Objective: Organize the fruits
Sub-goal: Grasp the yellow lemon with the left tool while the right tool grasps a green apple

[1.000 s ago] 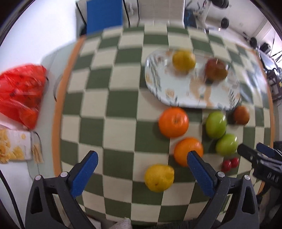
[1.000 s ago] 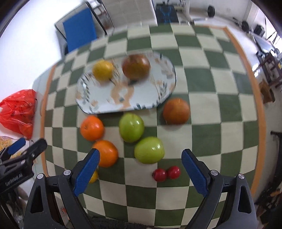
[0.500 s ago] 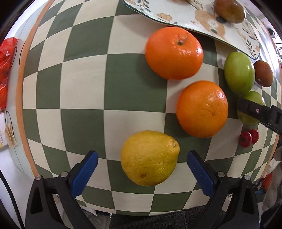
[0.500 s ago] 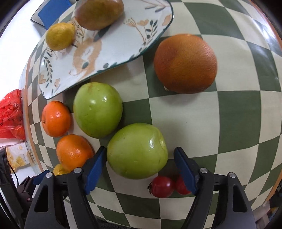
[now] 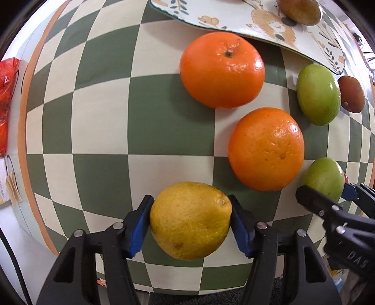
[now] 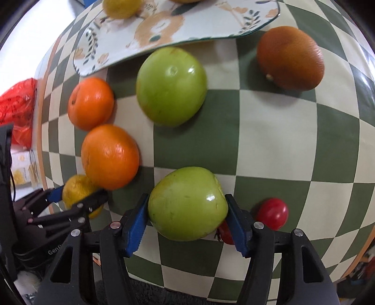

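In the left wrist view my left gripper is closing its jaws, and both blue pads touch the sides of a yellow lemon on the checked tablecloth. The right wrist view has my right gripper closing too, its pads against a green apple. A second green apple, two oranges and a brownish orange lie loose nearby. Beyond them is the patterned plate, which holds a yellow fruit and a brown one.
Two cherry tomatoes lie just right of the held apple, one partly behind the right finger. A red plastic bag sits off the table's left edge. The table's near edge runs right under both grippers.
Both grippers dropped towards the table. The left jaws drew in from wide apart onto the lemon; the right jaws narrowed onto the green apple.
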A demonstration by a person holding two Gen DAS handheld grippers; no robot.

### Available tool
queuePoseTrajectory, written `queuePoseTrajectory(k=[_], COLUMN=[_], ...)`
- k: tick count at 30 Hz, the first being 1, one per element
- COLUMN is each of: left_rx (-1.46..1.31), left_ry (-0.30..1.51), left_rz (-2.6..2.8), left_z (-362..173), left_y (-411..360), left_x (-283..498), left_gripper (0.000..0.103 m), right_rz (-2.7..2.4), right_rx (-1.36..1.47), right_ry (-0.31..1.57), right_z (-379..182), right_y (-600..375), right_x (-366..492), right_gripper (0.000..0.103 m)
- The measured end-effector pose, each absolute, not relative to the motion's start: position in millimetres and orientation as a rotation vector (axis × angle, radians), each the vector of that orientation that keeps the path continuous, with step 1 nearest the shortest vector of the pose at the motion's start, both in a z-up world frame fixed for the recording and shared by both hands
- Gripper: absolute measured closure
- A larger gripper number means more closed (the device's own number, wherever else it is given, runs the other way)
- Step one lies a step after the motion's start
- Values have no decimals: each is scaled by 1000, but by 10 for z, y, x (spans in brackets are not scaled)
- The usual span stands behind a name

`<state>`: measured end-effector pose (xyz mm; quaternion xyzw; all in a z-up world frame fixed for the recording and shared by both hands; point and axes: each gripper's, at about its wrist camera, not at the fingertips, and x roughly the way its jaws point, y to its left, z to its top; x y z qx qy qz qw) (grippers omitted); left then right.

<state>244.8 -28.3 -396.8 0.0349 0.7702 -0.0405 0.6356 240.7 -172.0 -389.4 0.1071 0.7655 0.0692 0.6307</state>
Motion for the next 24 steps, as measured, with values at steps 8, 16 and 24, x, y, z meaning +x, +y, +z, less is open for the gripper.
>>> queuePoseTrajectory(k=[8,16,24], left_rx=[68,59,35], left_ry=[1742,1710,1681], left_rz=[-82,-83,-105], left_z=[-3918,-3814,-3614], left_y=[-313,-174,-86], left_x=[2473,2428,2367], left_gripper=[43,43,44], right_rz=[152,161,183], right_rx=[197,229,261], right_ry=[1766,1766,1749], right_z=[-3891,-3957,-3847], right_y=[-1617,-1597,-1727], right_x=[2400,2348,2301], right_gripper=[38,38,38])
